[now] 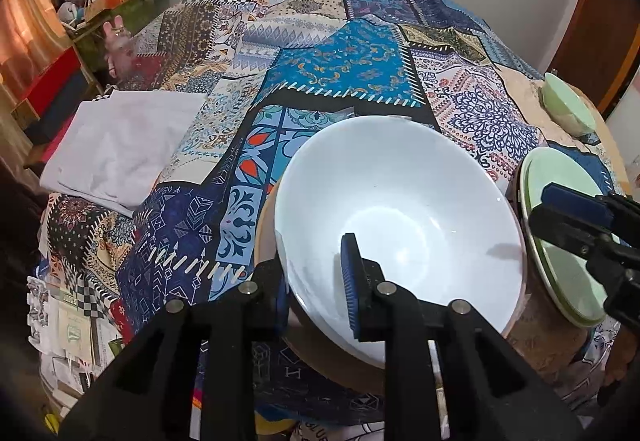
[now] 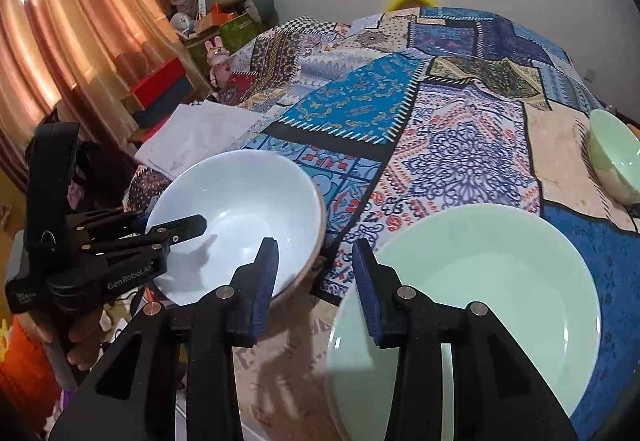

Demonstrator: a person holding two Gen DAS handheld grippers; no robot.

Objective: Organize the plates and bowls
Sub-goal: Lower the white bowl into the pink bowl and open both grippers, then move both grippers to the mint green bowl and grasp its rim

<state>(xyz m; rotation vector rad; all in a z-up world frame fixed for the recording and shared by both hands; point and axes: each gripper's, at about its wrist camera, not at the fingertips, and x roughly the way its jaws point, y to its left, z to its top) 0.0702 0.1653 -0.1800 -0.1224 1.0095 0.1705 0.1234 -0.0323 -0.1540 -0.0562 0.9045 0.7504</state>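
Note:
A large white bowl (image 1: pixel 400 209) sits on the patchwork cloth; it also shows in the right wrist view (image 2: pixel 244 193). My left gripper (image 1: pixel 316 273) straddles its near rim, one pad inside and one outside, jaws close around the rim; it shows in the right wrist view (image 2: pixel 160 225). A pale green plate (image 2: pixel 480 289) lies to the right, also in the left wrist view (image 1: pixel 560 225). My right gripper (image 2: pixel 316 281) is open, its right finger over the plate's left rim. A small green bowl (image 2: pixel 614 157) stands at the far right, also in the left wrist view (image 1: pixel 568 101).
A folded white cloth (image 1: pixel 116 145) lies on the left of the patchwork-covered table (image 1: pixel 340 61). Boxes, toys and a curtain (image 2: pixel 60 41) stand beyond the table's left edge. Papers (image 1: pixel 68 325) lie at the near left edge.

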